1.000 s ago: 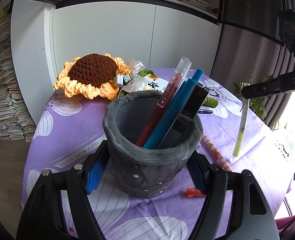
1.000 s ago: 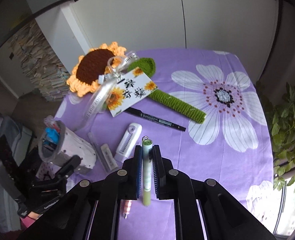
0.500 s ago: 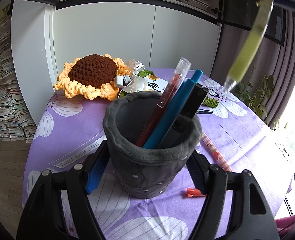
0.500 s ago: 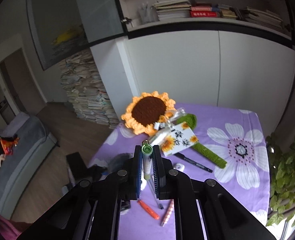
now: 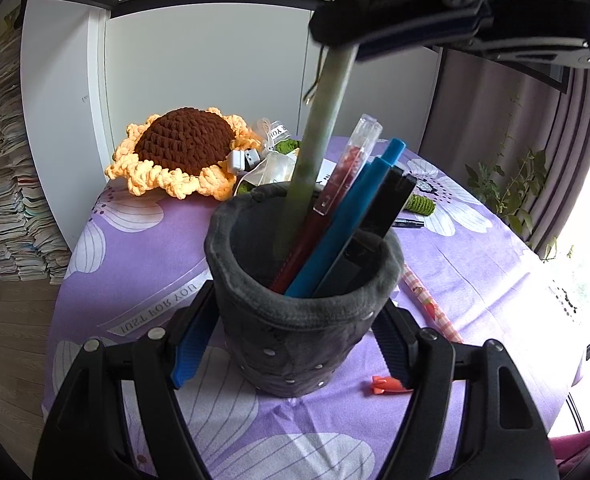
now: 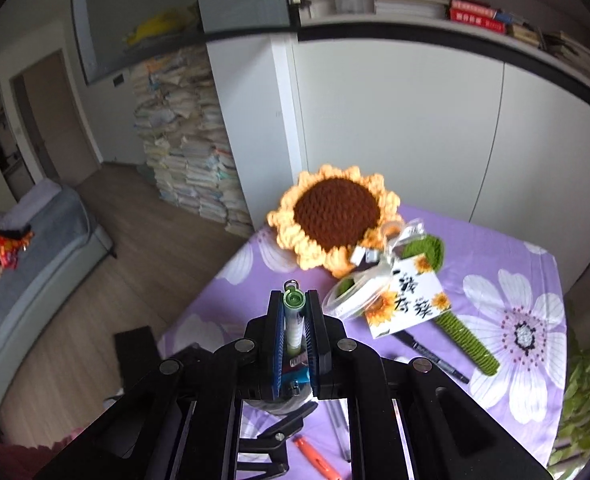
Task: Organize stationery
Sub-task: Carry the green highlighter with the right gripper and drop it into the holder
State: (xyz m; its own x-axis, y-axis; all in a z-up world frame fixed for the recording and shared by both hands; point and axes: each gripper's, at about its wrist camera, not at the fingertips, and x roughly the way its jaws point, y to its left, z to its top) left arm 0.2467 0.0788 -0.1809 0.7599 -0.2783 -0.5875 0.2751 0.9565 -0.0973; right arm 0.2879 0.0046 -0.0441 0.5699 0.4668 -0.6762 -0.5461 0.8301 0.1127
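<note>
The left gripper [image 5: 295, 344] clamped a grey felt pen holder [image 5: 303, 320] from both sides, keeping it upright on a round table draped in a purple floral cloth [image 5: 475, 280]. Above it, the right gripper [image 6: 295, 340] was pinched shut on a pale green pen [image 5: 323, 128], held almost upright with its lower end dipping inside the holder's rim, beside a red pen [image 5: 335, 200], a blue pen [image 5: 359, 216] and a black stationery item [image 5: 383, 216] that leaned against the right wall. A pink checked pen [image 5: 431, 304] and a small orange item [image 5: 389, 385] lay on the cloth near the holder, a black marker [image 6: 431, 356] farther back. A crocheted sunflower [image 5: 183, 152] with a gift card [image 6: 407, 304] rested at the table's far edge.
</note>
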